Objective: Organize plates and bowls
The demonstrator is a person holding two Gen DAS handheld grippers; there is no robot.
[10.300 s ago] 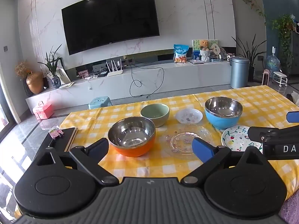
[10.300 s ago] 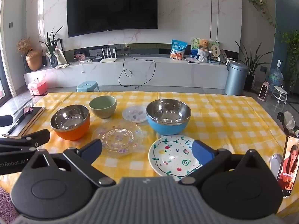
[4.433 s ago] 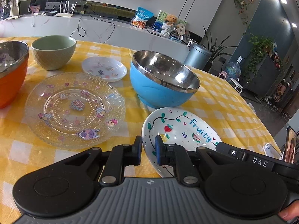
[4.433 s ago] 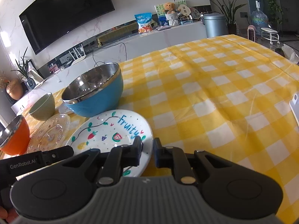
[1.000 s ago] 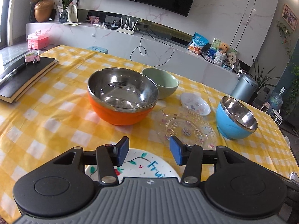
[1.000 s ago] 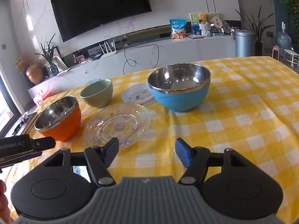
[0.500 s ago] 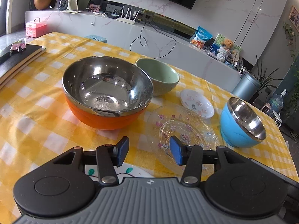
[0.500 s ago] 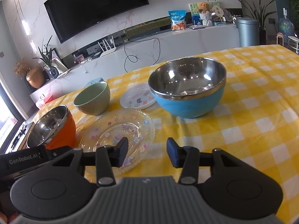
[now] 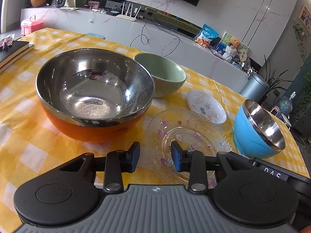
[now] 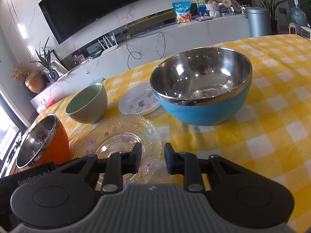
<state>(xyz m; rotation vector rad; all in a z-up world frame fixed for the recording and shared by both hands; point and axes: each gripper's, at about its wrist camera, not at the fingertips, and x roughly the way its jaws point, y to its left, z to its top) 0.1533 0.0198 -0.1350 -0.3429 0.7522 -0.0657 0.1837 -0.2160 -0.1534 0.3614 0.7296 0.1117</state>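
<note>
A clear glass plate (image 9: 190, 134) with cartoon prints lies on the yellow checked cloth, also in the right wrist view (image 10: 118, 137). My left gripper (image 9: 155, 158) is open and empty at its near left rim. My right gripper (image 10: 152, 160) is open and empty at its near right rim. An orange steel bowl (image 9: 95, 95) stands left (image 10: 41, 138). A blue steel bowl (image 9: 258, 130) stands right (image 10: 202, 93). A green bowl (image 9: 161, 75) and a small white dish (image 9: 206, 105) sit behind; they also show in the right wrist view as bowl (image 10: 87, 103) and dish (image 10: 139, 101).
Dark notebooks (image 9: 11, 52) lie at the table's far left edge. Behind the table runs a low white TV bench (image 9: 136, 31) with a router and snack bag, and a grey bin (image 9: 254, 87) stands on the floor. The right half of the cloth (image 10: 276, 116) is bare.
Both grippers have moved forward and lower toward the glass plate, and their jaws have narrowed. The painted plate near the left gripper has dropped out of view.
</note>
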